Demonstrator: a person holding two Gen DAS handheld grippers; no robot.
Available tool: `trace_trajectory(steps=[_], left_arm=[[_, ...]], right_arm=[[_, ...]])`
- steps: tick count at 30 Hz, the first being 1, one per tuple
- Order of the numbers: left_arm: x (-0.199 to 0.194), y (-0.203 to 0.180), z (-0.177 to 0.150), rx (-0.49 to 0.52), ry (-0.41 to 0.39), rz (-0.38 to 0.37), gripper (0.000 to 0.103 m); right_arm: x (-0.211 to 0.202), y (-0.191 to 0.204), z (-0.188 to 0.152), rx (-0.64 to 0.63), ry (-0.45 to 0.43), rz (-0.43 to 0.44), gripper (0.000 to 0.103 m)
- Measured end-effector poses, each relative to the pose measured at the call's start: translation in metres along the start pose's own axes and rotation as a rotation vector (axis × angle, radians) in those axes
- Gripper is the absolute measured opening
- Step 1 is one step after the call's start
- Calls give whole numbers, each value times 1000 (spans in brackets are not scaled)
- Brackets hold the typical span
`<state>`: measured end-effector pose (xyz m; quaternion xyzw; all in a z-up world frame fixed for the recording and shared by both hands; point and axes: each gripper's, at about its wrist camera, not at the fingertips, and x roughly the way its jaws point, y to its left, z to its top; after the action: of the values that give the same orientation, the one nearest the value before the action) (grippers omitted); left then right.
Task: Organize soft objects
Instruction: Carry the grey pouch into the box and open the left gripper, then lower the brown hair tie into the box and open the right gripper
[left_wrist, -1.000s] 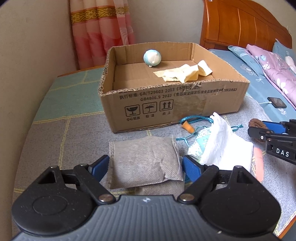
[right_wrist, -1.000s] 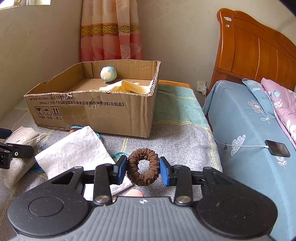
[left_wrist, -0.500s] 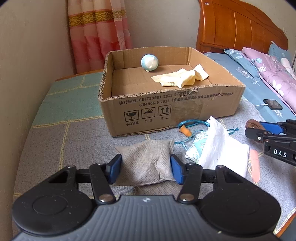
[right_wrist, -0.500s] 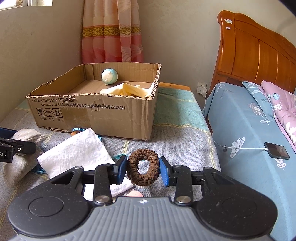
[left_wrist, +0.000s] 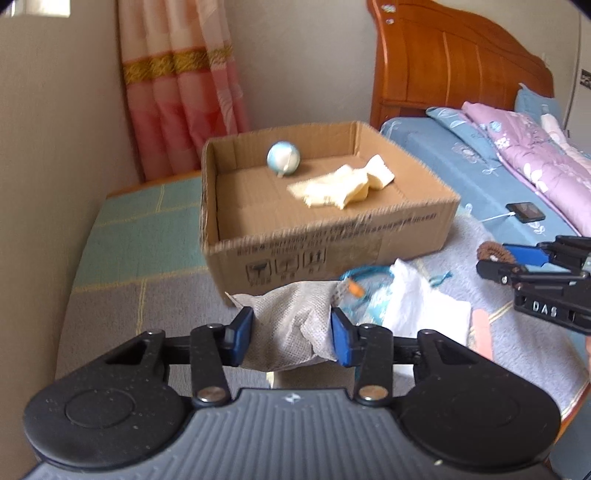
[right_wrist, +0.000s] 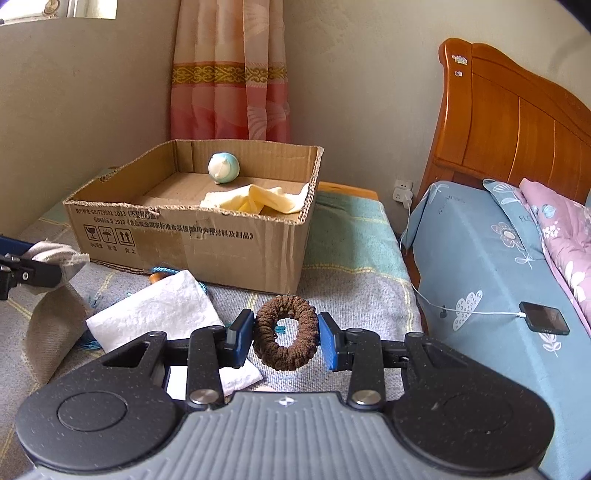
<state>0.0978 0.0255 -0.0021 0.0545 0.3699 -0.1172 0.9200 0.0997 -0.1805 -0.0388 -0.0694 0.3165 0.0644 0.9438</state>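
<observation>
My left gripper (left_wrist: 291, 332) has the grey fabric pouch (left_wrist: 288, 314) squeezed between its blue pads, held just above the blanket in front of the cardboard box (left_wrist: 332, 236); its jaws are closing. My right gripper (right_wrist: 286, 338) is shut on a brown hair scrunchie (right_wrist: 295, 306), low over the blanket to the right. Inside the box lie a pale blue ball (left_wrist: 282, 157) and a yellow cloth (left_wrist: 340, 184). In the right wrist view the pouch (right_wrist: 55, 258) shows at the far left, in front of the box (right_wrist: 184, 236).
A white cloth (left_wrist: 421, 306), a teal cord with an orange piece (left_wrist: 354, 290) and a pink item (left_wrist: 482, 332) lie between the grippers. A beige cloth (right_wrist: 48, 325) lies under the pouch. A bed with a phone (right_wrist: 546, 317) stands right; walls and a curtain stand behind.
The left jaws closed in on the grey pouch, bunching it, and lifted it off the blanket. The right gripper kept still with the scrunchie.
</observation>
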Motion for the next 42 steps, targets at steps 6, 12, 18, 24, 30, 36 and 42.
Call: trace_trajectory(steps=[6,12,18,24,30,36,42], left_arm=[[0,2,39,54,-71,7,43],[38,5,93,93,-109,37,43],[92,13,124,79,-101,80,94],[81,22,108,56,-107,64,97],[42,28,82,67,-117,54,101],[9,42,46,-37,-92,-35,101],[-17,41,12,-77,-91,2,101]], right_arm=[[-12,-3,9,2,-31,27,42],[-18,-4,15,-2,-47,32,42],[-21,-3,17,-7,-53,23,42],[-24,-2,21,-26,-55,19,42],[-24,1,32,-48,-69,31,42],[-19,5,54,-70,-91,54,43],[-1,11,86,-103,-94,82,43]])
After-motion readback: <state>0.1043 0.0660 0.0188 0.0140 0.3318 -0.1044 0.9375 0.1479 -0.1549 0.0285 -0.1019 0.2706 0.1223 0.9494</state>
